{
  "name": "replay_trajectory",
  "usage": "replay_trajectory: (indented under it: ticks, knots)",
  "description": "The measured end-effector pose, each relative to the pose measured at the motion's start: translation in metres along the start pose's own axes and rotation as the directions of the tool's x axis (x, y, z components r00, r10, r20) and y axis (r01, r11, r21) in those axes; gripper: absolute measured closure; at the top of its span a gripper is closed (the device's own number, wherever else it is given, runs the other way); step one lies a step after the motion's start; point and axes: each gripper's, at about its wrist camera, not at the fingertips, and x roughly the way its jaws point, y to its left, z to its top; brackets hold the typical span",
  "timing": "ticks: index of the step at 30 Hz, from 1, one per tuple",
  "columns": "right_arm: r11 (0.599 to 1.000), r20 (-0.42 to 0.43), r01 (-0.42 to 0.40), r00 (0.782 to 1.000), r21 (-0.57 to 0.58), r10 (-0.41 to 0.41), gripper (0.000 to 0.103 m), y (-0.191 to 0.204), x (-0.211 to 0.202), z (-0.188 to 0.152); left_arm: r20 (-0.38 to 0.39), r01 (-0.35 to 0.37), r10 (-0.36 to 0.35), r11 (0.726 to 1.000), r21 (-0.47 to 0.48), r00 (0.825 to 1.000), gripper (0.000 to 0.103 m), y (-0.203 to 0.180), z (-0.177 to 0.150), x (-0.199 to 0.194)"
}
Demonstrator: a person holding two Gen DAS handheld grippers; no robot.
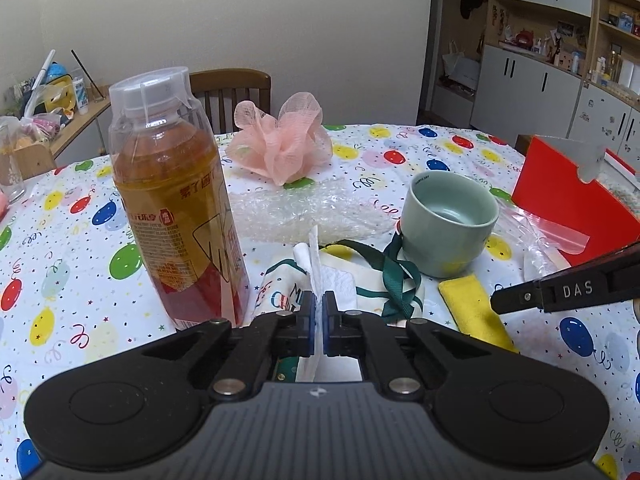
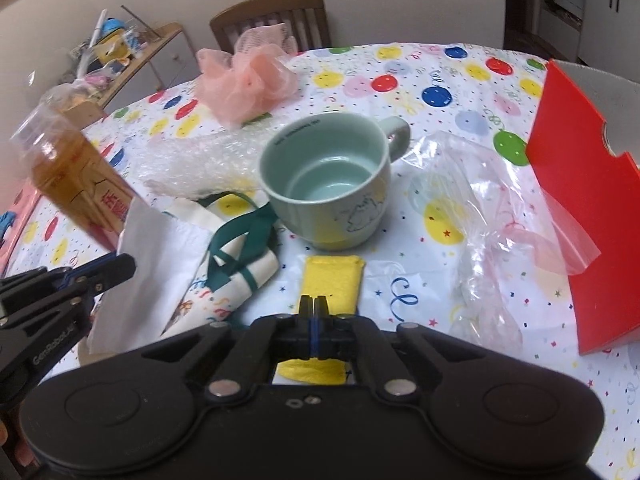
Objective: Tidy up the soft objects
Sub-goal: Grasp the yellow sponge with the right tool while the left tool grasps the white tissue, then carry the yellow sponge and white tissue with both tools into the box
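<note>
My left gripper (image 1: 319,300) is shut on a white tissue (image 1: 314,264), which stands up thin between the blue pads. The tissue lies over a cream cloth bag with green ribbon (image 1: 394,280). In the right wrist view the left gripper (image 2: 116,270) comes in from the left with the tissue (image 2: 160,280) draped from it. My right gripper (image 2: 314,304) is shut on the near end of a yellow cloth (image 2: 334,280), and crumpled yellow shows under its jaws. A pink mesh pouf (image 1: 280,144) sits at the back, and bubble wrap (image 1: 304,208) lies before it.
A tea bottle (image 1: 176,200) stands close to the left of my left gripper. A pale green mug (image 2: 328,184) stands just beyond the yellow cloth. A clear zip bag (image 2: 488,232) and a red box (image 2: 580,220) lie right. A wooden chair (image 1: 230,92) stands behind the balloon-print tablecloth (image 1: 72,272).
</note>
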Motion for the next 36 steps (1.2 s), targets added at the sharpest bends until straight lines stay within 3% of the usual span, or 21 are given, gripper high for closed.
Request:
replay_trajectory:
  ticks: [3,5,8,20,27,36]
  knots:
    - [0.999,-0.008,0.001,1.0,-0.032,-0.002,0.097,0.003,0.0,0.0,-0.001,-0.004,0.004,1.0,-0.005,1.0,0.1,0.001,-0.001,-0.001]
    - [0.999,-0.018,0.006,1.0,-0.032,-0.006,0.073,0.003,0.002,0.002,-0.006,-0.005,0.005,1.0,-0.014,1.0,0.1,0.003,-0.001,0.0]
    - [1.0,-0.032,-0.003,0.999,-0.01,0.002,0.063,0.0,0.006,0.004,-0.011,-0.009,0.008,1.0,-0.026,1.0,0.1,0.005,-0.002,0.0]
    - [0.997,-0.088,0.065,0.994,0.029,-0.063,0.06,0.004,0.037,0.006,-0.023,-0.008,0.007,0.999,-0.038,1.0,0.1,0.005,-0.002,0.004]
    - [0.992,-0.067,0.112,0.991,-0.062,-0.116,0.065,0.014,0.04,0.004,-0.022,-0.006,0.006,0.999,-0.041,1.0,0.1,0.003,0.0,0.004]
    - [0.996,-0.016,0.068,0.997,-0.06,-0.069,0.066,0.004,0.02,0.0,-0.001,0.021,-0.021,0.998,-0.061,1.0,0.101,-0.002,0.007,-0.008]
